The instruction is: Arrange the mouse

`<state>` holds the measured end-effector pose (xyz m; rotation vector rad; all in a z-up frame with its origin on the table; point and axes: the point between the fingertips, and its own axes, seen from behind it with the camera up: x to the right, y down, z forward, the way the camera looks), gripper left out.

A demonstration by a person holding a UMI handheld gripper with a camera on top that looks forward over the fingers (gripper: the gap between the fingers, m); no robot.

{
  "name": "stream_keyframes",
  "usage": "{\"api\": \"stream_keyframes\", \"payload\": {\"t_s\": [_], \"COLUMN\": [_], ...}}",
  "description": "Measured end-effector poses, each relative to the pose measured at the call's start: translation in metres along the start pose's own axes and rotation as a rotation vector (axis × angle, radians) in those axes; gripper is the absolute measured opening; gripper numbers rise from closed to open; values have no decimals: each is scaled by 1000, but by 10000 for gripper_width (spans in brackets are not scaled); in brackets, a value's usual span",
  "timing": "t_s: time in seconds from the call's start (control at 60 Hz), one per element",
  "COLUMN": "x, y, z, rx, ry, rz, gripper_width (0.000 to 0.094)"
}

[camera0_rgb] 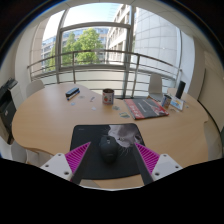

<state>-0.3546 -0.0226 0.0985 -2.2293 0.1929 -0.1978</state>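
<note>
1. Here's the gripper (pixel 110 160) low over a round wooden table (pixel 40 120), its two fingers spread apart, magenta pads (pixel 78 158) facing inward.
2. Between those fingers sits the mouse (pixel 110 150), dark and rounded, resting on a black mouse mat (pixel 95 135). There's a gap at either side, so the jaws aren't pinching it.
3. The mat lies at the near edge of the table, running out ahead of the fingers.
4. Just beyond the mouse, on the mat's far right part, something small and pale (pixel 125 130); can't make out what.
5. Farther back, mid-table, a mug (pixel 108 96) stands upright.
6. Far right, a red flat item (pixel 147 106); far left, a small dark object (pixel 72 93).
7. Behind it all, a railing (pixel 90 62) and big windows with trees outside.
</note>
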Motion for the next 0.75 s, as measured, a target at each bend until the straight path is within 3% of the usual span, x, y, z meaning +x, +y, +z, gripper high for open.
{"api": "stream_keyframes", "payload": {"t_s": [0.15,0.4,0.75], "x": [3,-9,-29], "y": [-4,30,71], "z": [-81,-199,-253], "rx": [57,91,72], "ry": [37,58,29], "rz": [-15,-65,-57], "gripper_width": [844,842,843]}}
